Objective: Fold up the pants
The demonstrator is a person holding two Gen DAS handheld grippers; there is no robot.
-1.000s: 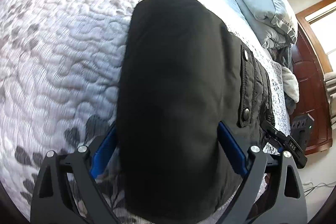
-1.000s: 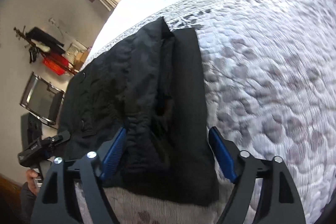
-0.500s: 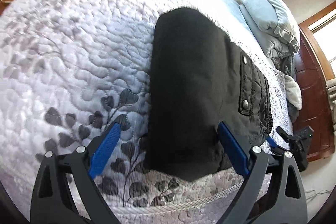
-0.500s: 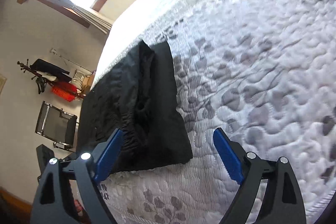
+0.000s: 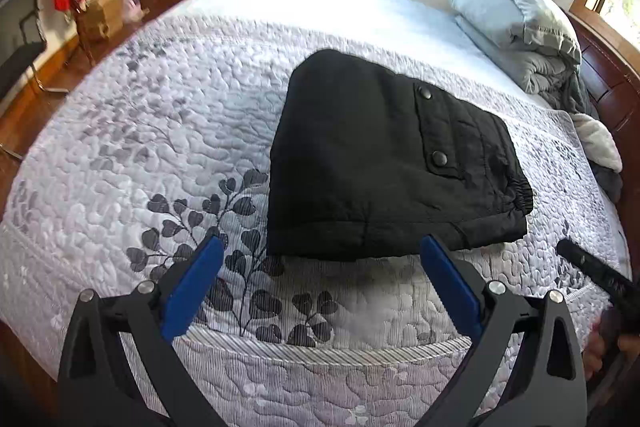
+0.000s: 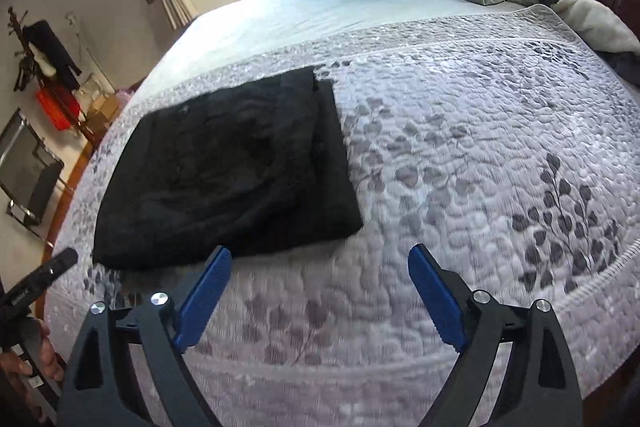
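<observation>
Folded black pants (image 5: pixel 372 163) flat on quilted bed (image 5: pixel 120 147); left gripper (image 5: pixel 320 279) and right gripper (image 6: pixel 320 291) fingers just opened wide, empty; no readable writing.

Quilted bed (image 5: pixel 120 155), folded black pants (image 5: pixel 360 163), pillow (image 5: pixel 504 11)

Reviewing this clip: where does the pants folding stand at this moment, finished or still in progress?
Done: the black pants lie as a compact folded rectangle on the quilt, snap pocket on top. In hand: nothing. The left gripper and right gripper are both open and empty, jaws having just been opening, clear of the near edge. Left: apparently nothing; one corner layer looks slightly offset in the right wrist view.
</observation>
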